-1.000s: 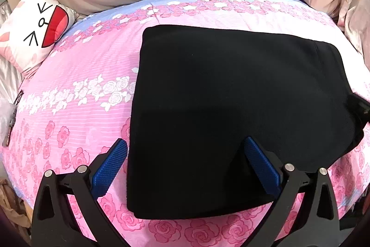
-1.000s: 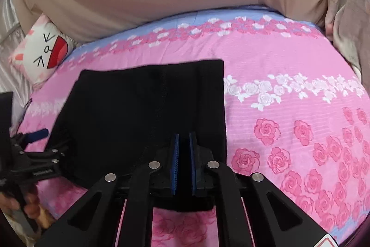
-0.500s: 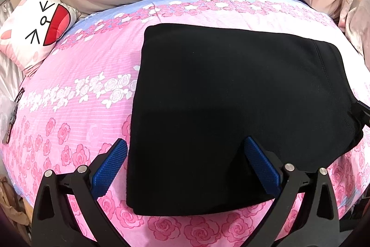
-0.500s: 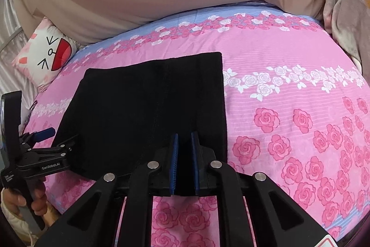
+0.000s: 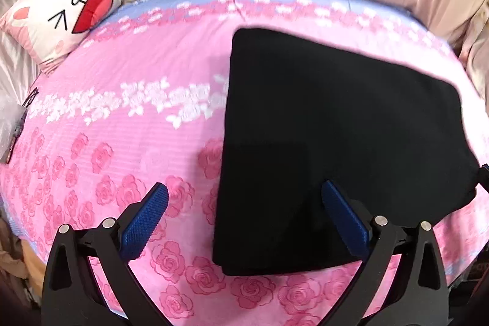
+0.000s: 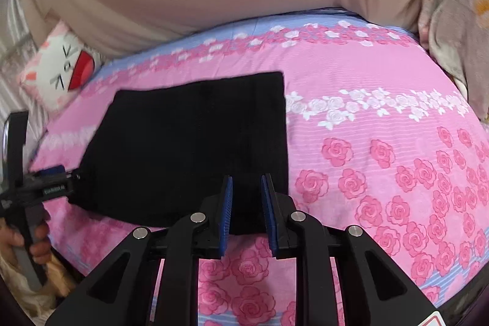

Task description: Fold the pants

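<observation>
The left tool (image 5: 244, 203) is standing wide open, angled downward. The right tool (image 6: 247, 197) is opening, its blue pads (image 6: 227, 203) parting, nothing pinched between them.

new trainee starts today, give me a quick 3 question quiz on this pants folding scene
1. True or false: the black pants lie as a flat folded rectangle on the pink rose bedsheet.
2. Multiple choice: how does the left gripper stand? A) clamped on the pants B) wide open, holding nothing C) out of view
3. Fill in: the right gripper has its jaws opening over the pants' near ____.

Key: 1 true; 2 B; 3 edge. The cartoon-face cushion sits at the bed's far left corner, clear of the pants.
</observation>
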